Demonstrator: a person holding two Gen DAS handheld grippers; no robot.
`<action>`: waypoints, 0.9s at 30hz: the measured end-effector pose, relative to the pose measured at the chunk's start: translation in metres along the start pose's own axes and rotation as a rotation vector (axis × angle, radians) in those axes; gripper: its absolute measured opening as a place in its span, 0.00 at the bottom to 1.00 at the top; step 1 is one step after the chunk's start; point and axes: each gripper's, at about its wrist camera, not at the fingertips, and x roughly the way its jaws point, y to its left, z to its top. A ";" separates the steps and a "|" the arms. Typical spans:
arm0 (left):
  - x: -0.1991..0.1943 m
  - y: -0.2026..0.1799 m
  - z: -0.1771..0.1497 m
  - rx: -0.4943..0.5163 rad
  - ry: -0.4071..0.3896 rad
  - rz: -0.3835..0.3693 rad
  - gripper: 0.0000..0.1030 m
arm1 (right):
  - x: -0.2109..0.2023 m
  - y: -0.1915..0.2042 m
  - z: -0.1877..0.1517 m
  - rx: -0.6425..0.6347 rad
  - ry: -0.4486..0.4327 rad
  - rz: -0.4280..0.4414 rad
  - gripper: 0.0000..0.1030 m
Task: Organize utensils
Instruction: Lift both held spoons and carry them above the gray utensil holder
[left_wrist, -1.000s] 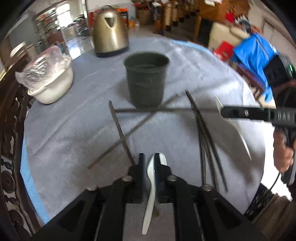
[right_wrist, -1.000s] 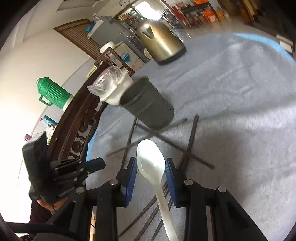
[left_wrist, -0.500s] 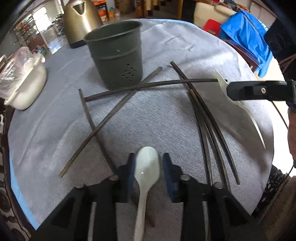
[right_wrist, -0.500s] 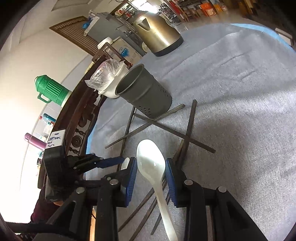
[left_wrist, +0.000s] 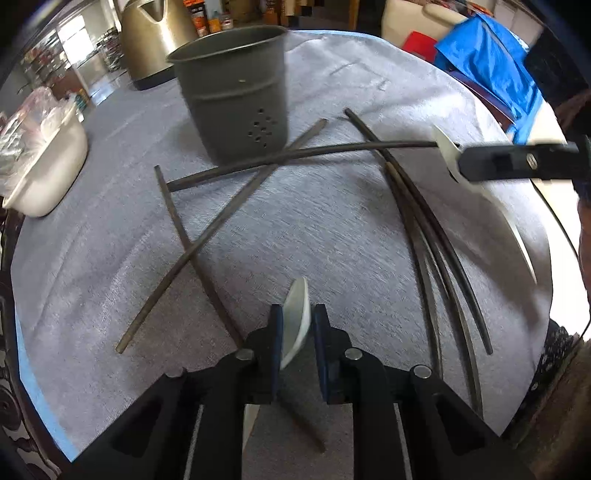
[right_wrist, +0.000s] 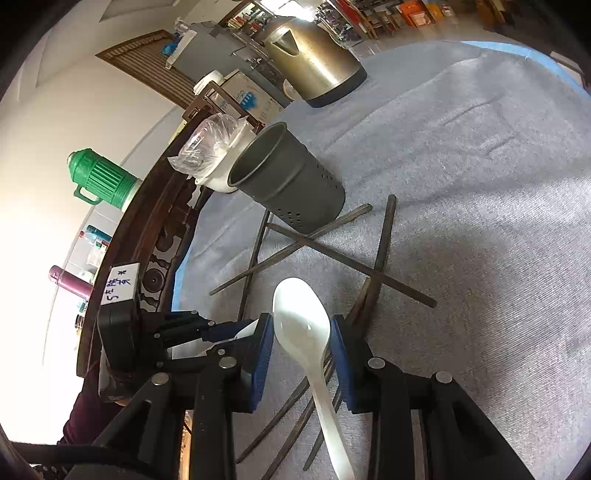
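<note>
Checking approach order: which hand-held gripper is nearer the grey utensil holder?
Hard to call; the right looks slightly nearer. The right hand-held gripper, holding a white spoon, faces the grey utensil holder across crossed chopsticks; the left hand-held gripper seems farther back.

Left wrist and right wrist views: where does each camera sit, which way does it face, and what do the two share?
Left wrist: on the left gripper, looking along its fingers over the grey cloth to the grey utensil holder; a white spoon sits between them.
Right wrist: on the right gripper, facing the holder from the other side, gripping a second spoon; the person's sleeve shows low left.
Shared: holder, dark chopsticks, gold kettle, and each other's gripper.
</note>
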 end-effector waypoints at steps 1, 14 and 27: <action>-0.001 0.002 0.000 -0.011 -0.005 -0.009 0.09 | 0.001 0.001 0.000 -0.002 0.001 -0.002 0.32; -0.104 0.038 0.029 -0.315 -0.397 -0.087 0.07 | -0.023 0.018 0.057 -0.004 -0.234 0.065 0.32; -0.124 0.113 0.123 -0.737 -0.947 -0.214 0.07 | 0.008 0.033 0.145 0.111 -0.627 0.231 0.32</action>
